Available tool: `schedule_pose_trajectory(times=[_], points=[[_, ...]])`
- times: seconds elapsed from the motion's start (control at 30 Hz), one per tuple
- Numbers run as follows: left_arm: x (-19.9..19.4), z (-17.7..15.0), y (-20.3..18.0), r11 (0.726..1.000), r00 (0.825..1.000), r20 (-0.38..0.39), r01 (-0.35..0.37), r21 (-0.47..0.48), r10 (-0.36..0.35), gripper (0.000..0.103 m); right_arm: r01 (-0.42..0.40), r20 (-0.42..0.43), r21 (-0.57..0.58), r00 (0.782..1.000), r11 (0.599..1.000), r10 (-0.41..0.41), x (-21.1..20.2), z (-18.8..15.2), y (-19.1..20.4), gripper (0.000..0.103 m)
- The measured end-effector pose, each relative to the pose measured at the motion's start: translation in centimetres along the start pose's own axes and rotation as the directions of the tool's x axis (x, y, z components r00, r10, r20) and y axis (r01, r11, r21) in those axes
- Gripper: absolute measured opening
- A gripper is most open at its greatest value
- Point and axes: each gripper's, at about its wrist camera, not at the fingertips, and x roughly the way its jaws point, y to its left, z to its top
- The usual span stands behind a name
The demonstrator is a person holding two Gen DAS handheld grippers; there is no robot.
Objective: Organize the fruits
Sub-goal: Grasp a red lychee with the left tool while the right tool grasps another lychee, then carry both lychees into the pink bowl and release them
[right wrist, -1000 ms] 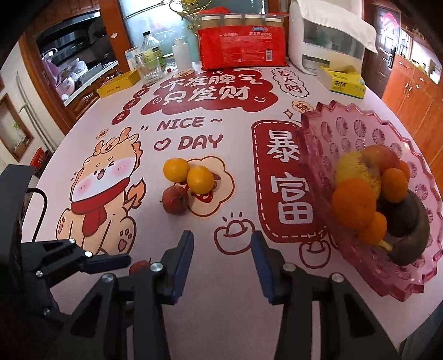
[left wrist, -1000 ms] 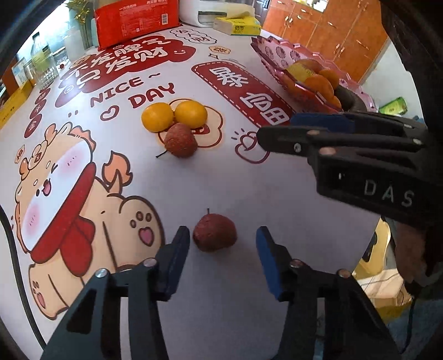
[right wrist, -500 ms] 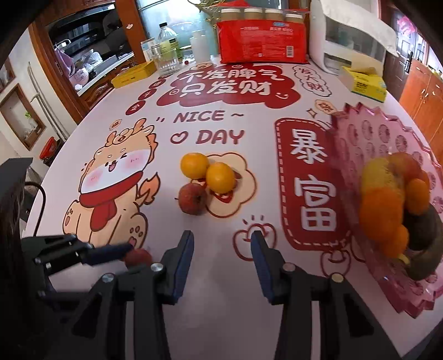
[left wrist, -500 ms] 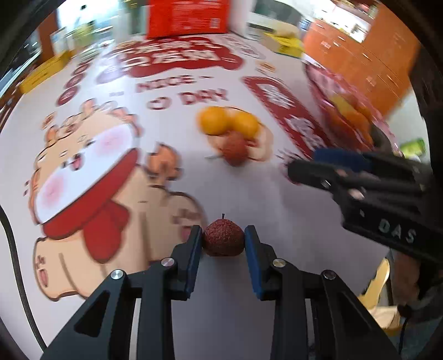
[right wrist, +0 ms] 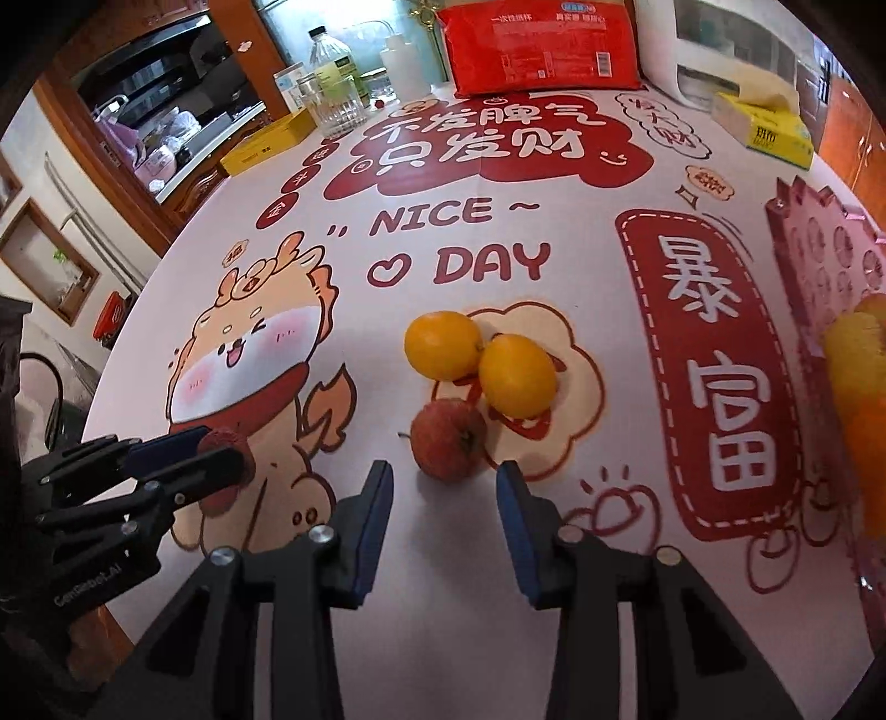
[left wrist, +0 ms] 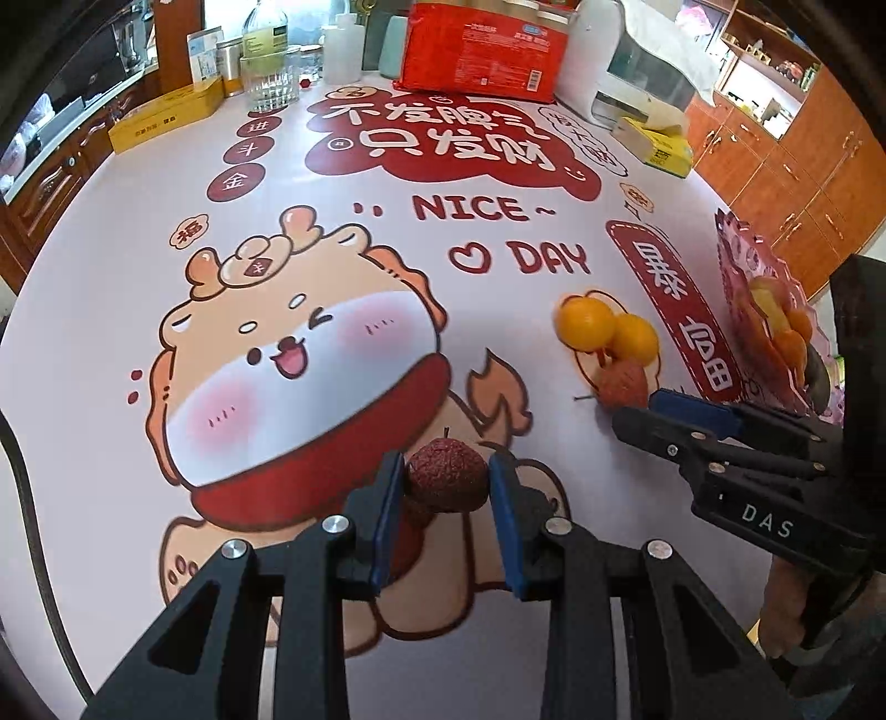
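Note:
A dark red lychee point(left wrist: 446, 473) hangs just above the printed tablecloth, with my left gripper point(left wrist: 446, 487) shut on it; the right wrist view shows the same lychee point(right wrist: 230, 443) at its left. My right gripper point(right wrist: 444, 482) is closing, and its blue pads stand on either side of a paler red lychee point(right wrist: 448, 440) without touching it. Two oranges point(right wrist: 443, 344) point(right wrist: 516, 375) lie touching behind that fruit. A pink scalloped tray point(right wrist: 819, 243) at the right holds oranges and other fruit.
Along the table's far edge stand a red package point(right wrist: 540, 47), a glass bottle point(right wrist: 332, 83), a flat yellow box point(right wrist: 266, 147), a yellow tissue box point(right wrist: 769, 130) and a white appliance point(left wrist: 648, 72). Wooden cabinets stand beyond the right edge.
My left gripper shut on the dark lychee, raised it a little and swung left. My right gripper came forward and down to the paler lychee beside the oranges, its jaws narrowing slightly.

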Motion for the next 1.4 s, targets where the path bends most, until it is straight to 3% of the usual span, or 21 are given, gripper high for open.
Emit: schedule_pose_trajectory(times=[0.2, 0.3, 0.4, 0.73, 1.07, 1.4], points=[[0.5, 0.8, 1.0, 1.0, 1.0, -0.016, 0.011, -0.009, -0.011, 0.03, 0.001, -0.008, 0.03, 1.0, 1.0, -0.001, 1.1, 0.8, 0.4, 0.039], [0.5, 1.2, 1.2, 1.0, 1.0, -0.016, 0.01, -0.005, -0.01, 0.03, -0.002, -0.011, 0.045, 1.0, 0.999, 0.002, 1.5, 1.1, 0.3, 0.032], [0.7, 1.5, 1.3, 1.0, 1.0, -0.017, 0.01, -0.004, -0.01, 0.03, -0.003, -0.006, 0.05, 1.0, 0.999, 0.003, 1.6, 1.3, 0.4, 0.031], [-0.7, 2.6, -1.1, 1.0, 1.0, 0.009, 0.008, 0.024, -0.008, 0.03, -0.016, 0.025, -0.001, 1.0, 1.0, 0.016, -0.5, 1.2, 0.7, 0.03], [-4.6, 5.4, -9.6, 0.989, 0.993, 0.097, 0.054, 0.135, -0.067, 0.03, 0.039, 0.2, -0.055, 0.979, 0.998, -0.028, -9.3, 1.1, -1.7, 0.03], [-5.6, 7.4, -21.8, 0.951, 0.978, 0.128, 0.124, 0.282, -0.166, 0.03, 0.128, 0.313, 0.056, 0.939, 0.99, -0.139, -17.3, -0.7, -9.7, 0.03]])
